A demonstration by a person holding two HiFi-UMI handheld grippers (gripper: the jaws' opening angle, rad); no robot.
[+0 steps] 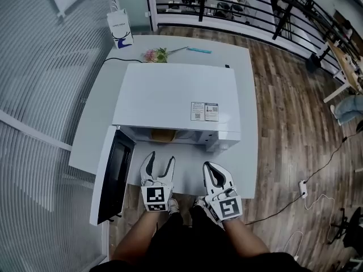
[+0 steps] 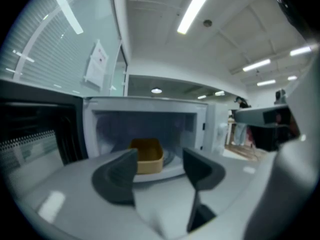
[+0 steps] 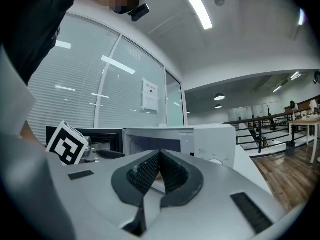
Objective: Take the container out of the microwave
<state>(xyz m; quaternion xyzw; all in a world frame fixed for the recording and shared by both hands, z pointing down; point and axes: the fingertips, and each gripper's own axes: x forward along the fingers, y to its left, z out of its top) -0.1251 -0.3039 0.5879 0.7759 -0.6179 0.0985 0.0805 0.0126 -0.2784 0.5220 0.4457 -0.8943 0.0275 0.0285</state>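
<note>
A white microwave point(image 1: 176, 98) stands on a white table point(image 1: 249, 84), its dark door point(image 1: 113, 174) swung open to the left. Inside, a tan rectangular container point(image 1: 163, 135) sits on the turntable; the left gripper view shows the container point(image 2: 150, 154) straight ahead in the cavity. My left gripper point(image 1: 160, 162) hovers in front of the opening with its jaws apart and nothing between them point(image 2: 160, 156). My right gripper point(image 1: 207, 164) is beside it on the right, jaws closed together and empty point(image 3: 159, 154), pointing at the microwave point(image 3: 210, 139).
A glass wall with blinds runs along the left. At the table's far end are a white paper bag point(image 1: 120, 28), a small bunch of flowers point(image 1: 156, 54) and a blue item point(image 1: 199, 50). A power strip and cable point(image 1: 302, 188) lie on the wooden floor to the right.
</note>
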